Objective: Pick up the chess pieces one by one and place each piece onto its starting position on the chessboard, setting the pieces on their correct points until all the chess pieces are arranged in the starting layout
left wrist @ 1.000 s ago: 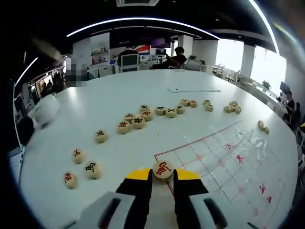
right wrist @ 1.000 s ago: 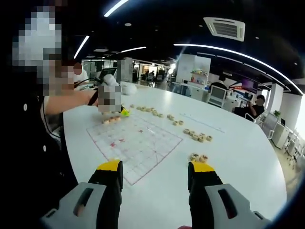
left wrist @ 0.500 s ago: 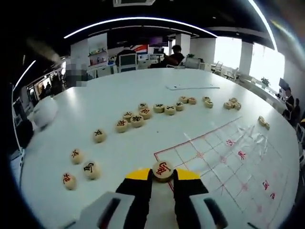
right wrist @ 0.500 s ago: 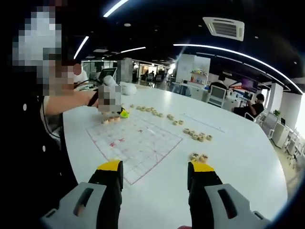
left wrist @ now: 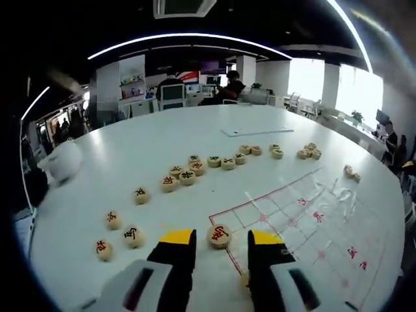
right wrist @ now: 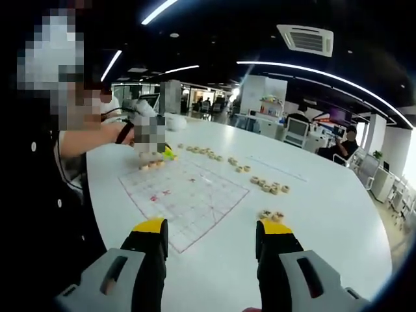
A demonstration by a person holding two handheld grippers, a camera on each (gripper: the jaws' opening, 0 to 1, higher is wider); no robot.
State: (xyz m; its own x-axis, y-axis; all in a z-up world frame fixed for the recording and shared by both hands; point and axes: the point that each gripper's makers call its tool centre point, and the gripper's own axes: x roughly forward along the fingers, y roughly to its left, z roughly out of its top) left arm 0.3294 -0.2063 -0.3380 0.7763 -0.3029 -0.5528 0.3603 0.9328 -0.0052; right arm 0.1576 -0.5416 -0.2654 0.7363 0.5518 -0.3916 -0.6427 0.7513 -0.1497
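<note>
A round wooden chess piece (left wrist: pixel 219 235) with a red character lies flat on the near corner of the red-lined chessboard (left wrist: pixel 312 221). My left gripper (left wrist: pixel 221 240) is open, its yellow-tipped jaws standing apart on either side of the piece without touching it. In the right gripper view, the left gripper (right wrist: pixel 157 146) is held by a person's hand at the far corner of the chessboard (right wrist: pixel 188 195). My right gripper (right wrist: pixel 211 234) hangs open above the table's near edge, nothing between its jaws.
Several loose pieces lie in a curved row (left wrist: pixel 188 175) behind the board, more at the left (left wrist: pixel 133 235) and far right (left wrist: pixel 309 153). A white rounded object (left wrist: pixel 64 159) sits at the table's left edge. A pair of pieces (right wrist: pixel 270 214) lies right of the board.
My left gripper's jaws have spread apart and let go of the red-character piece, which now rests on the board's corner. The right gripper has not moved.
</note>
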